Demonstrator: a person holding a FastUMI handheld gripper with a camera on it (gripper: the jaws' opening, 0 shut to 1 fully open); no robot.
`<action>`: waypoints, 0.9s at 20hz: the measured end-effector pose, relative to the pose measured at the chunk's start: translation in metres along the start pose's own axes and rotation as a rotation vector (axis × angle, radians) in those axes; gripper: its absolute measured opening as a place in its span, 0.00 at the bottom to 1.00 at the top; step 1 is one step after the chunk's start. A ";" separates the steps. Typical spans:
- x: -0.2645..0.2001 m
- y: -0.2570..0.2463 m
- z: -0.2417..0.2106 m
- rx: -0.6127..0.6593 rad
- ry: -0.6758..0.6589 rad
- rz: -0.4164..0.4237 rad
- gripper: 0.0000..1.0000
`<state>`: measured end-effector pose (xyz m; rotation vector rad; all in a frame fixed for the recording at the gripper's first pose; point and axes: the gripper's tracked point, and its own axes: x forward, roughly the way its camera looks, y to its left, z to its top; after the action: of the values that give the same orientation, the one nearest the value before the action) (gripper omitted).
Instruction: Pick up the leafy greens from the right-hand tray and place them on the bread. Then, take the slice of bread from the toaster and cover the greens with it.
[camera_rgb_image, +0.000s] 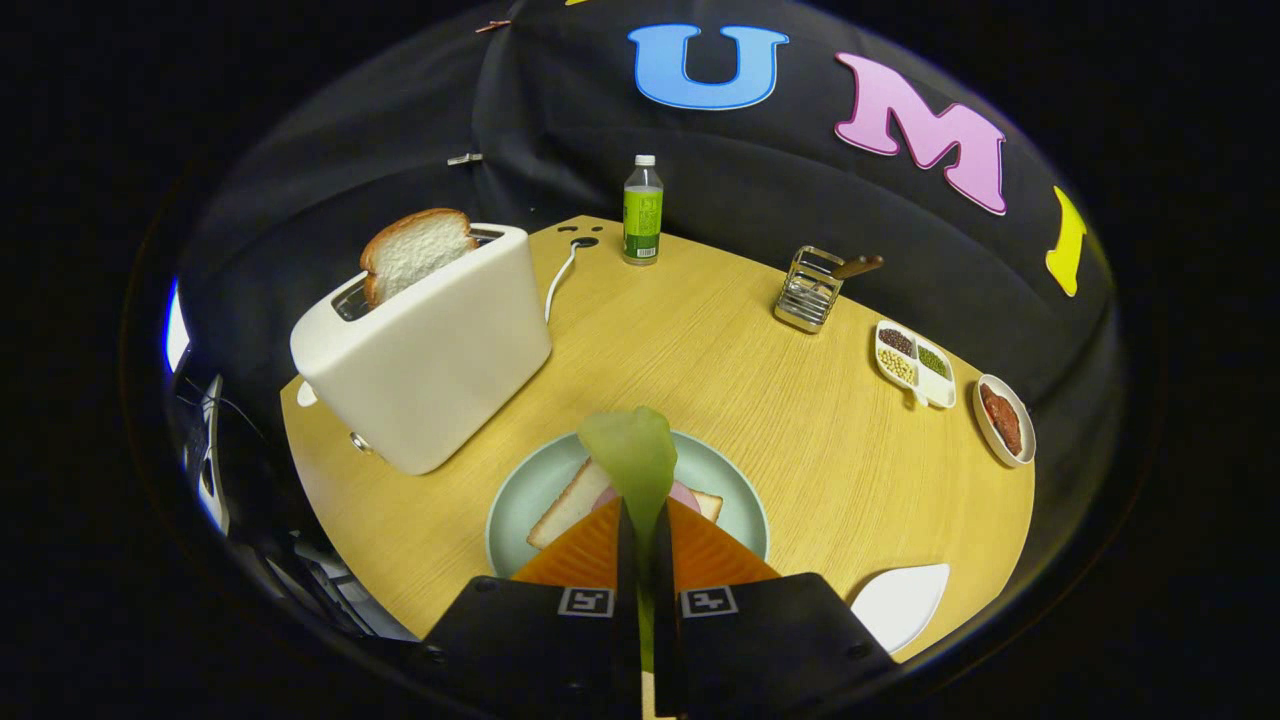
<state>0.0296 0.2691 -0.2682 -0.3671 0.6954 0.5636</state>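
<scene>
Tongs (643, 520) are pinching the soft, floppy lettuce leaf (632, 455) by its lower edge, hanging over the bread (565, 505).

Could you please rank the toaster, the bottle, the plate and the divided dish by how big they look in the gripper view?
1. Toaster.
2. Plate, part hidden by the gripper, shut on the greens.
3 and 4. Bottle and divided dish look alike; both stand farther off, so true sizes are unsure.
</scene>
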 end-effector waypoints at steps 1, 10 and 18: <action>0.005 -0.001 -0.002 0.001 0.007 -0.003 0.10; 0.018 0.008 -0.002 0.093 0.041 0.036 0.23; 0.020 0.007 -0.002 0.105 0.051 0.035 0.71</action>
<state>0.0366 0.2807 -0.2843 -0.2732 0.7789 0.5497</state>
